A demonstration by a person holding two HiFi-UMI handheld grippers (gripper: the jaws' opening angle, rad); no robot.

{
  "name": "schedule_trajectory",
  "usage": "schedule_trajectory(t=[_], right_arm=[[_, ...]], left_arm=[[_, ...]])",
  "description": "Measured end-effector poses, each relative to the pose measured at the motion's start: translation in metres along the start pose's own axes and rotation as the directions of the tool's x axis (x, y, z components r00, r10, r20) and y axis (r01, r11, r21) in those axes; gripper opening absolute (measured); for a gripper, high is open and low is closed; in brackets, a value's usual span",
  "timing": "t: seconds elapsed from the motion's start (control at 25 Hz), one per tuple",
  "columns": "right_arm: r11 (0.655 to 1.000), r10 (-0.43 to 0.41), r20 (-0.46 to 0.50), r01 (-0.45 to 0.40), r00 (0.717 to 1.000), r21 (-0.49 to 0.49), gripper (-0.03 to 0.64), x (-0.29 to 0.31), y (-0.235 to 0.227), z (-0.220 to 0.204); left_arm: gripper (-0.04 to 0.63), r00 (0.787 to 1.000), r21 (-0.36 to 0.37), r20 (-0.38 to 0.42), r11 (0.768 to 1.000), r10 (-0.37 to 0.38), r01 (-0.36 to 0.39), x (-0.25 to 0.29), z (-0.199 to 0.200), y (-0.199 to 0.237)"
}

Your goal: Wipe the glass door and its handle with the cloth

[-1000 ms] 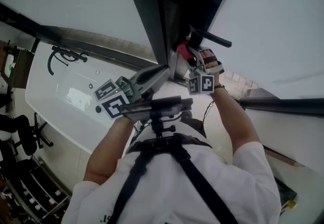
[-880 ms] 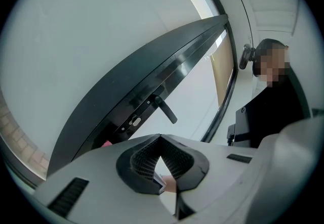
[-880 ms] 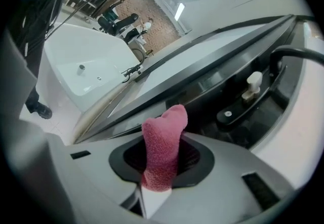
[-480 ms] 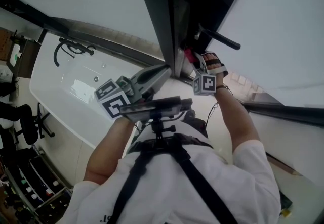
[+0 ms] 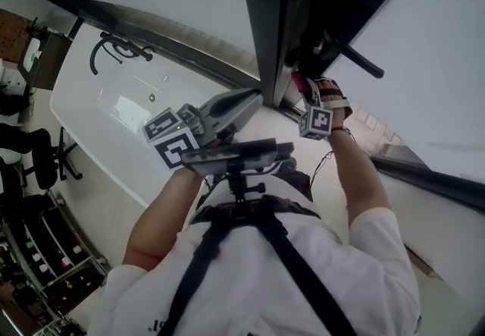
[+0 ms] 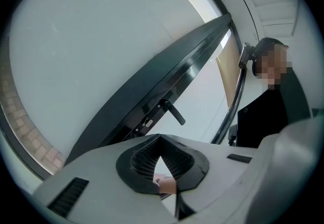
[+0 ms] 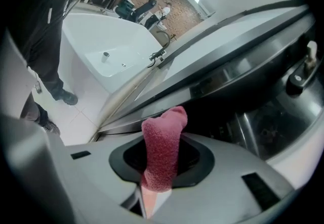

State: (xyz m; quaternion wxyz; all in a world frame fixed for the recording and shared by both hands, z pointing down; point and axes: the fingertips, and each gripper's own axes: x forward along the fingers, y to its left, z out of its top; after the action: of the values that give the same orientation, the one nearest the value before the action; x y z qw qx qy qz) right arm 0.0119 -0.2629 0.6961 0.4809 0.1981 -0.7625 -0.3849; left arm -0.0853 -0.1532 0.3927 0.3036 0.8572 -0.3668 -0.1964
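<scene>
Right gripper view: the right gripper (image 7: 161, 167) has its jaws clamped on the red cloth (image 7: 163, 142), held at the door (image 5: 267, 31) edge just below the handle (image 5: 345, 54); whether it touches is unclear. The left gripper (image 6: 161, 154), jaws together and empty, hovers nearby. Door and handle both look left to wipe.

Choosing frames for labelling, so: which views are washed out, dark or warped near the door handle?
Head view: glass door flat white, frame near black, handle only a silhouette. Left gripper view: heavy fisheye bending, dark corners, handle crisp. Right gripper view: cloth sharp and evenly lit, frame behind it in shadow.
</scene>
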Motion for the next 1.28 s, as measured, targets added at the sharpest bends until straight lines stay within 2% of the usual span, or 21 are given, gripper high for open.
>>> schedule_trajectory(t=[0.12, 0.32, 0.64, 0.8, 1.04, 1.2, 1.28], right_arm=[[1.0, 0.024, -0.017, -0.024, 1.0, -0.001, 0.092, 0.005, 0.009, -0.005], [0.998, 0.056, -0.037, -0.056, 0.998, 0.001, 0.092, 0.011, 0.021, -0.013], [0.991, 0.129, -0.089, -0.125, 0.988, 0.048, 0.094, 0.012, 0.033, -0.024], [0.975, 0.198, -0.136, -0.18, 0.971, 0.133, 0.094, 0.002, 0.046, -0.039], [0.959, 0.217, -0.163, -0.179, 0.962, 0.221, 0.095, -0.021, 0.056, -0.059], [0.922, 0.217, -0.131, -0.159, 0.967, 0.353, 0.095, -0.04, 0.052, -0.056], [0.889, 0.221, -0.115, -0.152, 0.968, 0.432, 0.095, -0.053, 0.045, -0.048]], left_arm=[[-0.008, 1.0, 0.008, -0.012, 1.0, 0.011, -0.011, -0.004, -0.003, 0.002], [-0.008, 0.999, -0.004, 0.012, 0.999, 0.037, -0.037, -0.006, -0.001, 0.005], [-0.008, 0.999, -0.015, 0.016, 0.999, 0.05, -0.05, -0.01, -0.003, 0.009], [-0.008, 0.999, -0.023, 0.019, 0.999, 0.049, -0.048, -0.009, -0.005, 0.012], [-0.008, 1.0, -0.038, 0.014, 0.999, 0.022, -0.021, -0.002, -0.007, 0.013], [-0.008, 1.0, -0.047, 0.004, 0.999, 0.0, 0.0, 0.004, -0.01, 0.011], [-0.008, 1.0, -0.052, 0.0, 0.999, -0.009, 0.009, 0.007, -0.011, 0.01]])
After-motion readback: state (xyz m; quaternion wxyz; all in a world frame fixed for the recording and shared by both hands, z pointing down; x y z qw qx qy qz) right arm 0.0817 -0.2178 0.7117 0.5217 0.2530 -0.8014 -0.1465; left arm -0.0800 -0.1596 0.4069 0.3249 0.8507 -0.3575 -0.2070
